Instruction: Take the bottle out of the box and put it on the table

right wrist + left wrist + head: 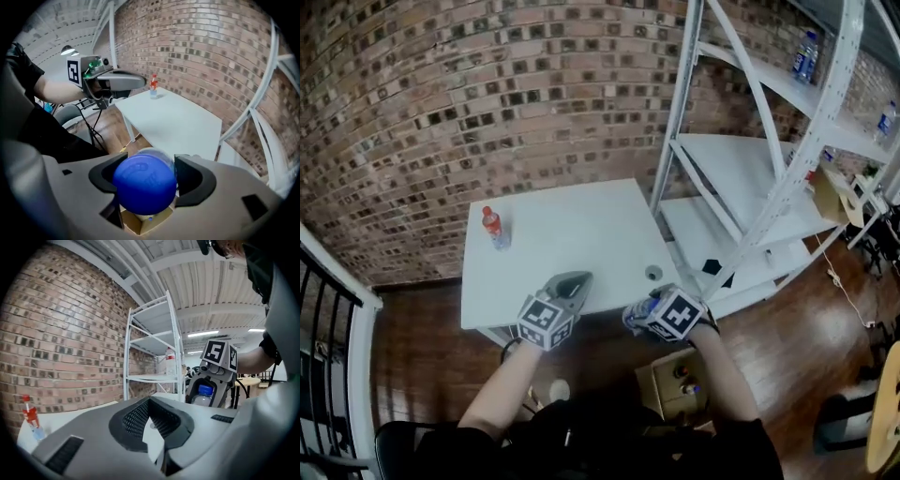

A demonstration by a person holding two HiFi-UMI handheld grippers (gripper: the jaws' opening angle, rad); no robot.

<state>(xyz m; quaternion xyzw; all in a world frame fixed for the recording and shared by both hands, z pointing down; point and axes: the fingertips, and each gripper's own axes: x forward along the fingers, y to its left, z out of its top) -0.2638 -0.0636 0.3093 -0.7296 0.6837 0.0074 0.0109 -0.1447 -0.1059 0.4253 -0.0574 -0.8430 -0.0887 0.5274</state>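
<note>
1 bottle (143, 187), probably light and slick: I'm clamping the right gripper (146, 174) under its cap, left gripper (151, 414) idling shut.

Looks like a converted loft workspace, part lab, part workshop. A bare brick wall (487, 94) runs right along the back, there's a dark wood floor (422, 347) underfoot, and overhead a ribbed white ceiling (211, 287) carries strip lights (204, 333). One plain white bench (572, 234) stands against the brick. Beside it is a tall white metal rack (741, 169) with water bottles (804, 54) on an upper shelf. A black railing (323, 291) stands at the left edge, a cardboard box (670, 380) sits on the floor, and a wooden desk (247, 379) shows far back.
</note>
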